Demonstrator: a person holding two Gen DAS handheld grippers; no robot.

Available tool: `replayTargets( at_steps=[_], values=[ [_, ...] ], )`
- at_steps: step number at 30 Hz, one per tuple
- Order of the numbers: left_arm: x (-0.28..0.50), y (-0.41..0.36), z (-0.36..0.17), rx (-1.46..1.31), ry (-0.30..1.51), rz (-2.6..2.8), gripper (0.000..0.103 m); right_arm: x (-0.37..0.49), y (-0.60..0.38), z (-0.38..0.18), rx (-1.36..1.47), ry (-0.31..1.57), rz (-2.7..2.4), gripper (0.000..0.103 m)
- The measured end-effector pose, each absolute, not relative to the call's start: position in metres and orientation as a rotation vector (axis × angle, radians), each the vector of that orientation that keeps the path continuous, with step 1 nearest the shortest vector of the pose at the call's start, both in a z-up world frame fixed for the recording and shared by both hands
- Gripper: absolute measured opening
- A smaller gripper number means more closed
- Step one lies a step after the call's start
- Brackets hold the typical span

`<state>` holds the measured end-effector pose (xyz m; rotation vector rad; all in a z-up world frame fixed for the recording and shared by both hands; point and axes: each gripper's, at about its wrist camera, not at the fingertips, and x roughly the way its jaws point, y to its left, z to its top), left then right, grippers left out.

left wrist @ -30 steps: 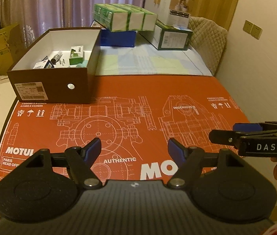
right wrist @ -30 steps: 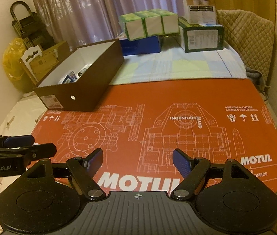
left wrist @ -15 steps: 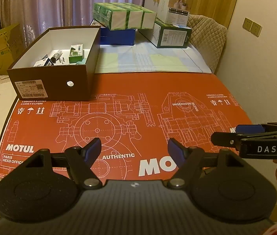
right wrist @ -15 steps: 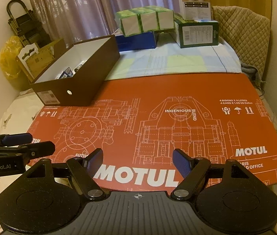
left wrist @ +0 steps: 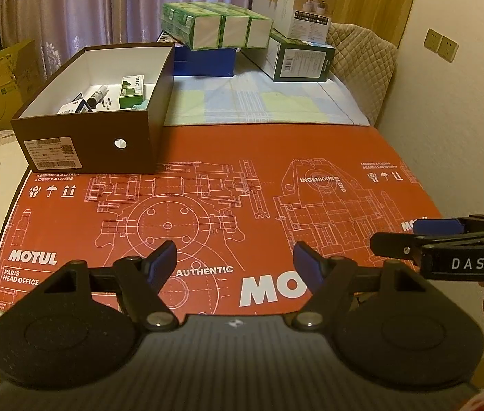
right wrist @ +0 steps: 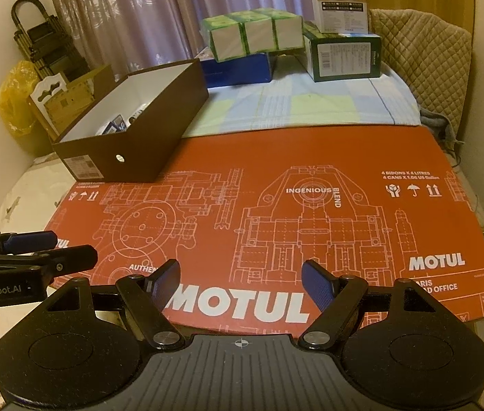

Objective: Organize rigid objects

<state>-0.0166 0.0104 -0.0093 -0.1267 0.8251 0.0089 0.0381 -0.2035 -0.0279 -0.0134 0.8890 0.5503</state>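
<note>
While hovering over the near edge of the red Motul cardboard sheet [left wrist: 207, 157]: left gripper [left wrist: 235, 260], fingers spread wide, nothing between them; right gripper [right wrist: 241, 279], likewise spread and empty. Right gripper also seen side-on at the sheet's near right edge in the left view; left gripper side-on at the near left edge in the right view.

On the sheet's far left corner: brown shoebox [left wrist: 87, 147], lid off, white interior, barcode label and round hole on the near end. Inside the shoebox: small green carton [left wrist: 132, 90], dark tube [left wrist: 96, 95], other small packets, not identifiable.

Beyond the sheet's far edge: pastel checked cloth [left wrist: 259, 102]; on it a blue box [left wrist: 204, 61] bearing green-and-white cartons [left wrist: 221, 27], plus a dark green box [left wrist: 301, 60] topped by a white box [left wrist: 307, 10].
</note>
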Motion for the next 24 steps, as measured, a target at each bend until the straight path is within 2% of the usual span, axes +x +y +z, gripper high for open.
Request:
replayTargets(
  at_steps=[24],
  values=[
    [-0.0132,0.0021,-0.0099,-0.131,0.819,0.008,0.072,0.0378,-0.2108,-0.031,-0.008,0.894,0.545,0.075]
  ],
)
